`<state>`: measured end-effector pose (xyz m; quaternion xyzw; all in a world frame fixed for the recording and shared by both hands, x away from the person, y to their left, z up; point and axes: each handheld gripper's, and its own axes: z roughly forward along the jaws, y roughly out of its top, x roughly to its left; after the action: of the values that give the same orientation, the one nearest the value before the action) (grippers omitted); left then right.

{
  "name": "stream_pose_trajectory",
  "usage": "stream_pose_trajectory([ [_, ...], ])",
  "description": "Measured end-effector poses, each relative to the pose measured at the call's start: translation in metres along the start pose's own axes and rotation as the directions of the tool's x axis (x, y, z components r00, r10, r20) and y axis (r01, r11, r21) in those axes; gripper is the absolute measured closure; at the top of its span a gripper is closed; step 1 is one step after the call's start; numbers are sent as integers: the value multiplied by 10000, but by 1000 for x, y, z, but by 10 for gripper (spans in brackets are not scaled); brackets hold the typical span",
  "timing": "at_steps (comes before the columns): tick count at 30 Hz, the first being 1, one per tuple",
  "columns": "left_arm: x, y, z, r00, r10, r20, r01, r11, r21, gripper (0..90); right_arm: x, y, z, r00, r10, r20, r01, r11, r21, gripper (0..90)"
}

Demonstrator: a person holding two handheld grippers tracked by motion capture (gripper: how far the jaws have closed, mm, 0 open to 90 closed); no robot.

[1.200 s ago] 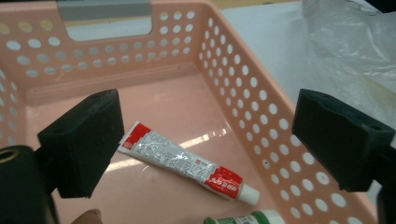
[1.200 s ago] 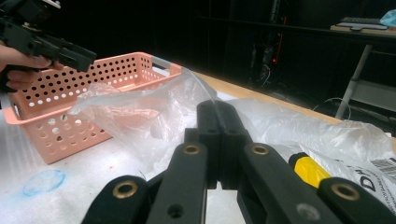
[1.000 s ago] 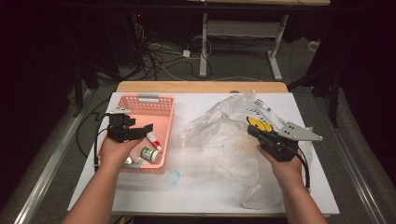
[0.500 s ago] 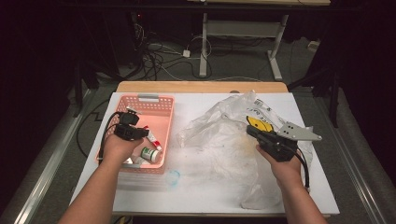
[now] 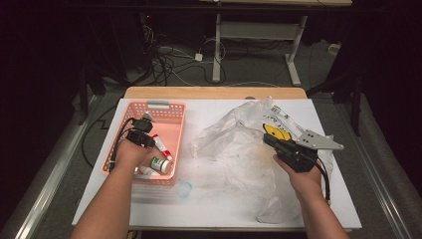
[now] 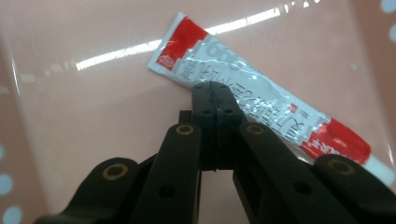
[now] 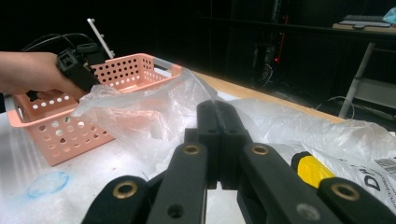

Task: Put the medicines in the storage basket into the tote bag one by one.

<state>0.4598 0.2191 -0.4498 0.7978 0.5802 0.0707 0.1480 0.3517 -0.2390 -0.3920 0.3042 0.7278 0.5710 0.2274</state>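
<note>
A flat, crinkled foil tube [image 6: 261, 105], silver in the middle with red ends and a white cap, lies on the glossy floor of the pink plastic basket [image 5: 166, 107]. The left gripper [image 6: 215, 91] hangs just over it; its black jaws have just been closing and now meet pad to pad with nothing between them, the tube lying beyond their tips, and I can't tell whether they touch it. From above, the left gripper [image 5: 142, 134] sits inside the basket near its left wall, with a small white bottle bearing a green label [image 5: 160, 164] lying by the basket's near end.

The basket's walls are perforated with round holes, and it stands on the left of a white table [image 5: 209, 209]. To the right spreads a crumpled clear plastic bag [image 5: 234, 144], thin and wrinkled. The right gripper [image 7: 217, 112] rests over it with jaws pressed together and empty, and a yellow, rounded object [image 7: 312, 169] lies just beside them in the film.
</note>
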Motion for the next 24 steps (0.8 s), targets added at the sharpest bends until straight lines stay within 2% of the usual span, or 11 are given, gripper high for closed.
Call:
stream_pose_trajectory([
  [2, 0, 4, 3, 10000, -9, -47, 9, 10000, -15, 879, 0, 0, 1, 10000, -93, -6, 93, 10000, 31, 900],
  [7, -2, 13, 9, 9998, -60, 164, 65, 9996, -285, 879, 1, 0, 2, 10000, -51, -84, 51, 10000, 3, 900],
  [15, -15, 32, 17, 9989, 417, 195, -409, 9984, -394, 879, 0, -1, 2, 10000, -9, -86, 9, 10000, 35, 900],
  [24, -29, 45, 23, 9958, 770, 487, -743, 9957, -559, 879, 0, -3, 3, 10000, 58, -72, -58, 9999, 90, 900],
])
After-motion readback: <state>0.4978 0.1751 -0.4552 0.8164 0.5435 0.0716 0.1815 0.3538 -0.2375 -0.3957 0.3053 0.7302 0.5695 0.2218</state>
